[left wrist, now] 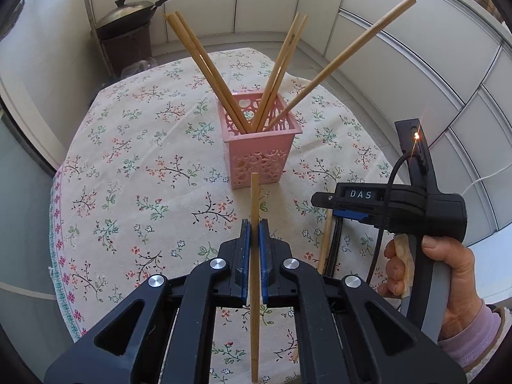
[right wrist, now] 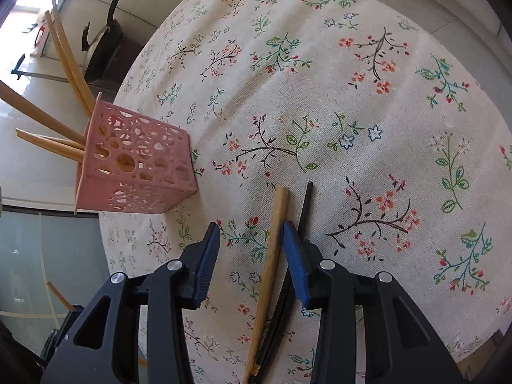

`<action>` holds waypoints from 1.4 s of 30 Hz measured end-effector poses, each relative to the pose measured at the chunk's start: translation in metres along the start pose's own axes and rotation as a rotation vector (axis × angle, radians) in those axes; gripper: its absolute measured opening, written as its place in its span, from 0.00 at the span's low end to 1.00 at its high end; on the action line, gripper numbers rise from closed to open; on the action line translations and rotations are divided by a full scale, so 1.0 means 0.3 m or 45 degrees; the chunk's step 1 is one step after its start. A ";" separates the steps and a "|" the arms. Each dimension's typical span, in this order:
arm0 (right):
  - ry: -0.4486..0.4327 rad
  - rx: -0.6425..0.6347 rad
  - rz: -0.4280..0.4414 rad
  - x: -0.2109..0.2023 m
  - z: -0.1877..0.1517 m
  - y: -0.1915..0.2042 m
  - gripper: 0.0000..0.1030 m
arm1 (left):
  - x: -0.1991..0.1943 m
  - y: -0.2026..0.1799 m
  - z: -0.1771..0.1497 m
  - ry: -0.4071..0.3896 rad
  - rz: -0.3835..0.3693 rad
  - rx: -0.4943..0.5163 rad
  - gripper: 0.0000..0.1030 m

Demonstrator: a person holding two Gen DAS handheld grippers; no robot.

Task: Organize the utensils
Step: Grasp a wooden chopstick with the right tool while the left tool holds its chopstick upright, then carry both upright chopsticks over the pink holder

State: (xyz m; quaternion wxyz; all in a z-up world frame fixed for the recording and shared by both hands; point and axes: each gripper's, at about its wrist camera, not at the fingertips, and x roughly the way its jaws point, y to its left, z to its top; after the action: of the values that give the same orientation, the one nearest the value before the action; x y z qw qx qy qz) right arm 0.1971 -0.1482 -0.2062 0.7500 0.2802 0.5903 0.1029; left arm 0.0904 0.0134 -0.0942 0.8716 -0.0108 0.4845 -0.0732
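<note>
While the left gripper point(left wrist: 255, 233) pinches one bamboo chopstick point(left wrist: 254, 198), the right gripper point(right wrist: 251, 249), jaws spread around a pale wooden chopstick point(right wrist: 272, 249), risks also catching the black chopsticks point(right wrist: 305, 208) touching its blue pad.

text: "DAS" | on: label strip atop right gripper point(left wrist: 332, 220) body | else: none legible

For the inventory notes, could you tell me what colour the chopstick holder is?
The chopstick holder is pink, with cut-out circles; the left wrist view shows it best.
</note>
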 end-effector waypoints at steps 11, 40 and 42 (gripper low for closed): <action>-0.107 -0.075 -0.173 -0.016 -0.038 0.035 0.09 | -0.072 0.016 0.009 -0.135 0.098 -0.021 0.05; -0.546 -0.321 0.210 -0.642 -0.335 0.156 0.08 | -0.319 0.077 -0.011 -0.421 0.145 -0.148 0.05; -0.565 -0.305 0.228 -0.665 -0.336 0.145 0.08 | -0.337 0.084 -0.001 -0.450 0.149 -0.164 0.05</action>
State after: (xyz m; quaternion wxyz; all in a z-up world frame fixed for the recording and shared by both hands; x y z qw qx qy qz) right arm 0.0536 -0.1791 -0.0321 0.8768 0.2561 0.3678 0.1741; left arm 0.0405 0.0523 -0.0113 0.9434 -0.0511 0.3276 0.0119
